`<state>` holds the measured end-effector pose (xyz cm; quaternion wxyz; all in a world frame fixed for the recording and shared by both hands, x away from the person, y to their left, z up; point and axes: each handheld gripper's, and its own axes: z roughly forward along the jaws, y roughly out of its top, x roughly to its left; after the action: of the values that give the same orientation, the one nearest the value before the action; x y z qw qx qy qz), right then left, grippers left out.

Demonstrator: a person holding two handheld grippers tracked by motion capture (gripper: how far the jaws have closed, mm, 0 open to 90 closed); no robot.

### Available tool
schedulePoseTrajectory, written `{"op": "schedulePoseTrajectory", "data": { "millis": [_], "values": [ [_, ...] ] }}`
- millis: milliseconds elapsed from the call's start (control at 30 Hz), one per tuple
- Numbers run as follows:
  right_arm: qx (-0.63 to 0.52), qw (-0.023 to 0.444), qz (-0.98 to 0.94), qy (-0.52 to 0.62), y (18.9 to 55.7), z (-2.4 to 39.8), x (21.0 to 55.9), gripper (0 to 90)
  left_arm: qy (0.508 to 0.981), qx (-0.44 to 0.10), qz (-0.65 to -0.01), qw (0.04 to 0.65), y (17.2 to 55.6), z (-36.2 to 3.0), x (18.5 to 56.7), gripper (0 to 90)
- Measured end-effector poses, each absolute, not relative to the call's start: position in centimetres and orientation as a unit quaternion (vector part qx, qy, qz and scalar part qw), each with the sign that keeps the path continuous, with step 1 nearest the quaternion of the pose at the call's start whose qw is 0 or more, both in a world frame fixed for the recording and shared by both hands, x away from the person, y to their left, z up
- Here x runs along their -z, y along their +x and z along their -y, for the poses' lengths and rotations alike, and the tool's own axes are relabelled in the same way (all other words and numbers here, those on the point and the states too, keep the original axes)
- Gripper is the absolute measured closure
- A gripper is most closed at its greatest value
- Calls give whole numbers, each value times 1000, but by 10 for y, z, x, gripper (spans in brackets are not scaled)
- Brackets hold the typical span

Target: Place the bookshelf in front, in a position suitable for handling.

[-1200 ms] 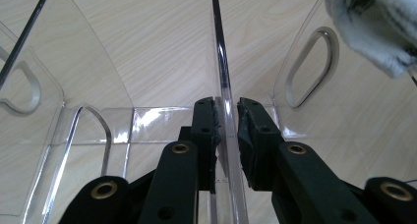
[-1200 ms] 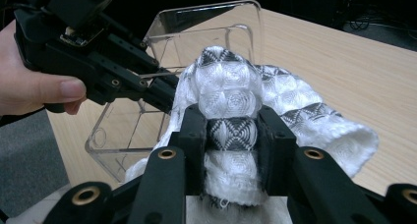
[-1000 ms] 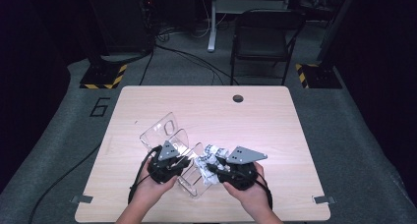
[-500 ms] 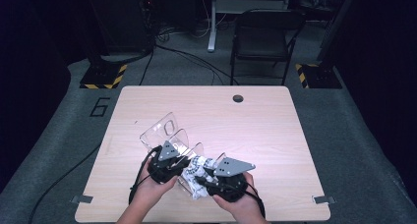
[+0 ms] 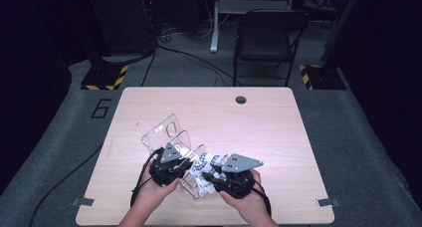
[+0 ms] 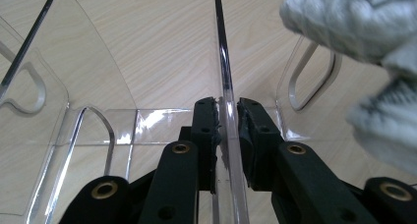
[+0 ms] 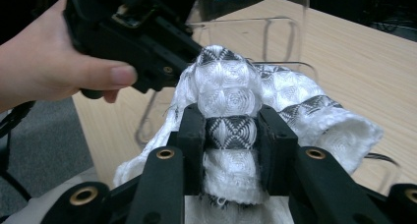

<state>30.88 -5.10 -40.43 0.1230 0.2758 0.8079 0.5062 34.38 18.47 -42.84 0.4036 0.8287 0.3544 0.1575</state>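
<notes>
**Soft cloth against a rigid clear rack: handling assessment**

Nearest the person, the right hand-held gripper (image 7: 230, 135) is clamped on a bunched white cloth with dark woven diamonds (image 7: 231, 94). The cloth looks light, limp and compressible; it folds around the jaws and offers plenty of bulk to hold, so a pinch through a thick gather, as here, should be secure. Loose edges hang free and could snag.

Beside it, the left hand-held gripper (image 6: 227, 116) is closed on one upright panel of a clear acrylic divider rack (image 6: 226, 62) standing on the wooden surface (image 5: 278, 122). The rack appears stiff, smooth and likely slippery; being thin plastic, it may crack or flex under hard squeezing. The panel edge low down, near the base, is judged the steadiest hold.

Farther back, a black chair (image 5: 266, 38) stands behind the surface.
</notes>
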Motion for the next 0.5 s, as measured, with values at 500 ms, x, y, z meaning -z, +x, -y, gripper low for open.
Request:
{"op": "schedulePoseTrajectory", "data": {
  "millis": [500],
  "values": [
    [-510, 148, -788, 312, 338, 76, 405, 674, 827, -159, -357, 404, 344, -184, 428, 778]
  ]
}}
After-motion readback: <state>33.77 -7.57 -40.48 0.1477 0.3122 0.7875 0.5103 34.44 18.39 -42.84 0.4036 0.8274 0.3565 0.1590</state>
